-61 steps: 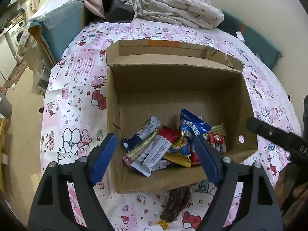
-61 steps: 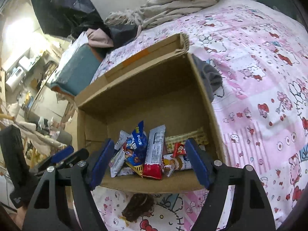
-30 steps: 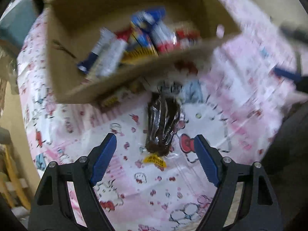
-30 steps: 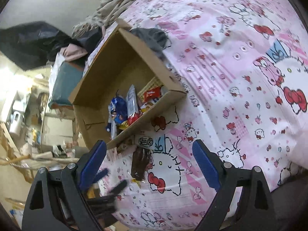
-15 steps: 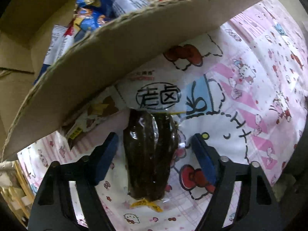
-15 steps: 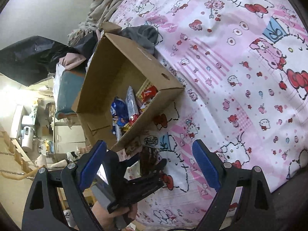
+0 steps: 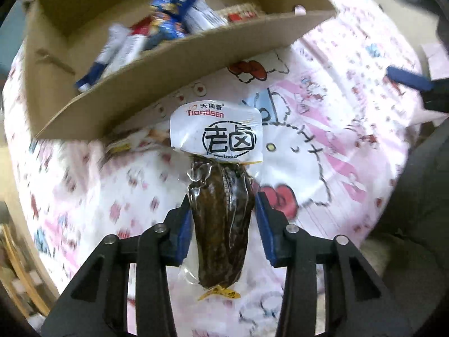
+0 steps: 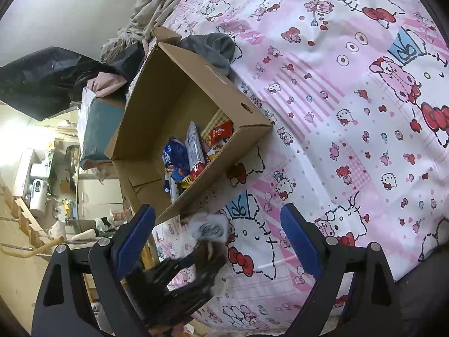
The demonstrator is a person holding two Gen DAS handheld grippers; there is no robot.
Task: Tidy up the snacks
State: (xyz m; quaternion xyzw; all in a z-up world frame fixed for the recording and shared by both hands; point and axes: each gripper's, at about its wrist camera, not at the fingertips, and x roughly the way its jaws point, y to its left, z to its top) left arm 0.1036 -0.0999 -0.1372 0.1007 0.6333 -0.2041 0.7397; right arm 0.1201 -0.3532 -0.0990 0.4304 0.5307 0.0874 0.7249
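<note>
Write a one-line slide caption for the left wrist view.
Left gripper closing on the dark vacuum-packed snack on the pink bedsheet, just short of the cardboard box.

Motion blur smears the snack packets in the cardboard box; their labels are unreadable. In the right wrist view the dark snack pouch is blurred, partly hidden behind the left gripper.

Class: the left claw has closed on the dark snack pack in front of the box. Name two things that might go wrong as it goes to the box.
1. The left claw pinches only the lower part of the slick pack; its white top overhangs, so it may slip or swing.
2. The box wall stands close ahead, so a low lift could snag the pack on it.
</note>
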